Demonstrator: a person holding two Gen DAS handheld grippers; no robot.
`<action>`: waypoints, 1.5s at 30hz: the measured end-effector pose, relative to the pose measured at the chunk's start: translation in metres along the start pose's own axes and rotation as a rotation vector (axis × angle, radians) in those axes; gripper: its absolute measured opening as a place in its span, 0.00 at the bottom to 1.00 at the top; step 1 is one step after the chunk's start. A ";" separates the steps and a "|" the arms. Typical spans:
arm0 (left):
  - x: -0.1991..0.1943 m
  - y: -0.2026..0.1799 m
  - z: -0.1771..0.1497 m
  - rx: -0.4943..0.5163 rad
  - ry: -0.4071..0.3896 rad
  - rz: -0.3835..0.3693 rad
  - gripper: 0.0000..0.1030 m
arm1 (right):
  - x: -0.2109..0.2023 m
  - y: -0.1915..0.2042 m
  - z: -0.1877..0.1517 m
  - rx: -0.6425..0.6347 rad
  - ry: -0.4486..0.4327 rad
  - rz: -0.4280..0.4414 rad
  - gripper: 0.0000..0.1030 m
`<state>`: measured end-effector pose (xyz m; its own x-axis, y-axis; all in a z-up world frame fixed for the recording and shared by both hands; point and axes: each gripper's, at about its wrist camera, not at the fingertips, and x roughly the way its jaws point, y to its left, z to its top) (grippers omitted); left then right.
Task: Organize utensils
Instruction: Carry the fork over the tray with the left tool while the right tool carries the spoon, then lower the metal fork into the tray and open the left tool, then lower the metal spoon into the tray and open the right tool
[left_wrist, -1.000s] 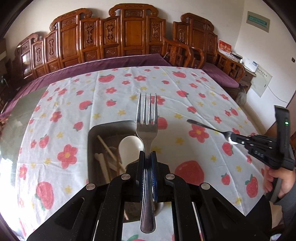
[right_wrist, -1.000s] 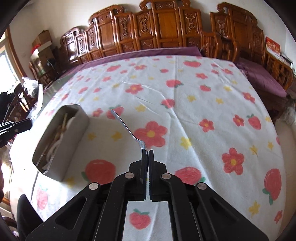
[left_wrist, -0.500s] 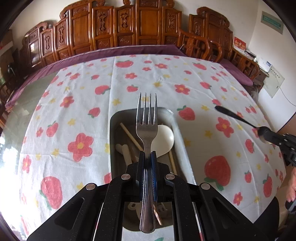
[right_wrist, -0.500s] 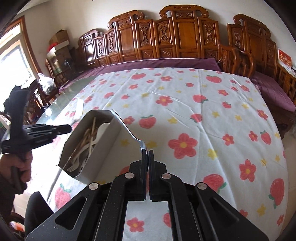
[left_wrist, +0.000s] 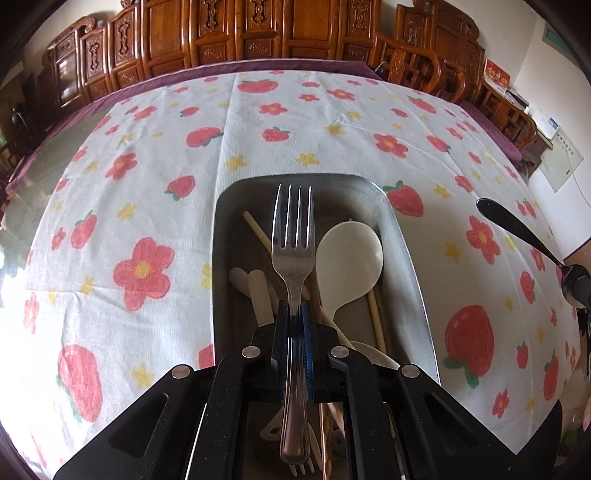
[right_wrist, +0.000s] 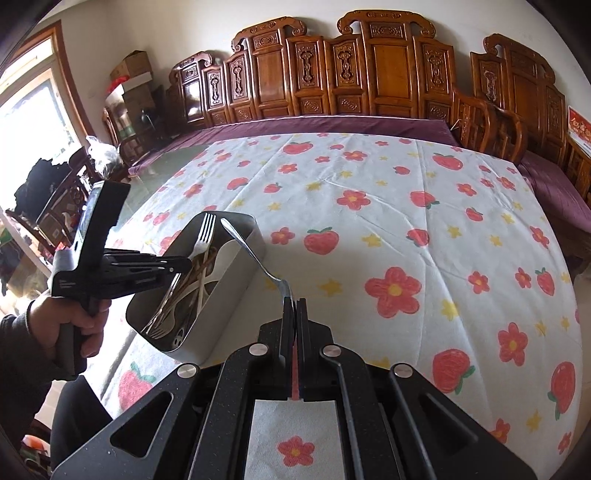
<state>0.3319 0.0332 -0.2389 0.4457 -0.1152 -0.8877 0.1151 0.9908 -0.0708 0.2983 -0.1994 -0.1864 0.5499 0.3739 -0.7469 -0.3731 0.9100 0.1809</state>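
My left gripper (left_wrist: 295, 310) is shut on a metal fork (left_wrist: 293, 229), gripped at the neck with the tines pointing forward over the metal tray (left_wrist: 402, 236). In the tray lie a white spoon (left_wrist: 349, 254), chopsticks (left_wrist: 258, 229) and other utensils. My right gripper (right_wrist: 294, 302) is shut on a metal spoon (right_wrist: 251, 251), held at its bowl end. The spoon's handle reaches out over the tray's (right_wrist: 225, 295) near wall. In the right wrist view the left gripper (right_wrist: 184, 264) and its fork (right_wrist: 205, 232) hang just above the tray. The spoon (left_wrist: 517, 229) also shows at the right edge of the left wrist view.
A strawberry-and-flower tablecloth (right_wrist: 388, 221) covers the table, with bare glass tabletop (left_wrist: 48, 155) at its left. Carved wooden chairs (right_wrist: 388, 81) line the far side. A person's hand (right_wrist: 62, 317) holds the left gripper at the table's near left edge.
The left gripper has sunk and moved forward with the fork, from beside the tray to over it. The right gripper has swung left, bringing the spoon's handle over the tray.
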 end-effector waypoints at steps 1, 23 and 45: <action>0.000 0.000 0.000 0.000 0.002 -0.002 0.06 | 0.002 0.001 0.000 -0.001 0.003 0.001 0.02; -0.091 0.028 -0.014 0.010 -0.158 0.021 0.28 | 0.052 0.073 0.016 -0.129 0.061 -0.085 0.02; -0.141 0.063 -0.033 -0.018 -0.248 0.033 0.29 | 0.127 0.134 0.052 -0.338 0.131 -0.353 0.02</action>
<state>0.2474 0.1138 -0.1331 0.6536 -0.0941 -0.7510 0.0822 0.9952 -0.0532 0.3572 -0.0206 -0.2232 0.5962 0.0083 -0.8028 -0.4141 0.8598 -0.2987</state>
